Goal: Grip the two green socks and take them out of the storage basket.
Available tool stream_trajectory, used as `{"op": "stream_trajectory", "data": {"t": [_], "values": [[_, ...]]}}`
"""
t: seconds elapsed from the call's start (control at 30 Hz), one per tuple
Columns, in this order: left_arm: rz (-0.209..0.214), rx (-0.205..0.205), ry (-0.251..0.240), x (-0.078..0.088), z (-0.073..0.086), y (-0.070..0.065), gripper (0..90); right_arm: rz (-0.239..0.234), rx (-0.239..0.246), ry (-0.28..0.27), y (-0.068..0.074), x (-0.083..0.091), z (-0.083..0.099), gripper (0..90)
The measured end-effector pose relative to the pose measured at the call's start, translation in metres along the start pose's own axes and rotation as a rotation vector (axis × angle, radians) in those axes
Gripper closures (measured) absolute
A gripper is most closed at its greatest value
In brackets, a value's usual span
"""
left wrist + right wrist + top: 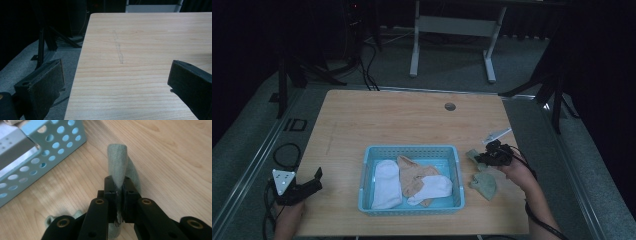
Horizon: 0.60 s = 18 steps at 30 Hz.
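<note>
Table (412, 120): pale wood-grain top, smooth, matt, with a faint dull scuff line (119, 51) near its left edge. Basket (368, 175): light blue plastic, perforated walls, slight sheen. In the basket: white sock (387, 182), soft knit cloth; peach sock (412, 175), thinner cloth. Right of the basket: grey-green sock (117, 162), fine ribbed knit, matt, pinched in the right gripper (119, 195), which is black matt plastic with brass-coloured screw inserts. Left gripper (117, 82): coarse, felt-like dark pads (47, 82).
</note>
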<state>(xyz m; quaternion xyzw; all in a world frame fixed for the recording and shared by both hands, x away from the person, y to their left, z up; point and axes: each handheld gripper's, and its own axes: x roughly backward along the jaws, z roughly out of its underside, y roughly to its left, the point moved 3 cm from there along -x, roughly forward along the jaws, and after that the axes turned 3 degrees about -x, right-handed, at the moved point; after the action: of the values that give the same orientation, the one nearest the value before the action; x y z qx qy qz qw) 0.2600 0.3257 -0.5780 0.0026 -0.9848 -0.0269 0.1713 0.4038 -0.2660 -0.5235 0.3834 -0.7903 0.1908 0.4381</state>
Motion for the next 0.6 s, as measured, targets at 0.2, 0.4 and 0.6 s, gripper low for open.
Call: {"op": "stream_trajectory", "data": {"t": [0.2, 0.4, 0.6], "values": [[0.0, 0.0, 0.0, 0.0, 0.0, 0.0, 0.4, -0.014, -0.013, -0.004, 0.0, -0.009, -0.003, 81.6], [0.0, 0.0, 0.0, 0.0, 0.0, 0.0, 0.4, -0.005, -0.032, -0.021, 0.0, -0.001, -0.007, 61.8], [-0.002, 0.0, 0.001, 0.0, 0.0, 0.0, 0.4, 0.015, -0.046, -0.056, -0.002, 0.016, -0.004, 51.9]]}}
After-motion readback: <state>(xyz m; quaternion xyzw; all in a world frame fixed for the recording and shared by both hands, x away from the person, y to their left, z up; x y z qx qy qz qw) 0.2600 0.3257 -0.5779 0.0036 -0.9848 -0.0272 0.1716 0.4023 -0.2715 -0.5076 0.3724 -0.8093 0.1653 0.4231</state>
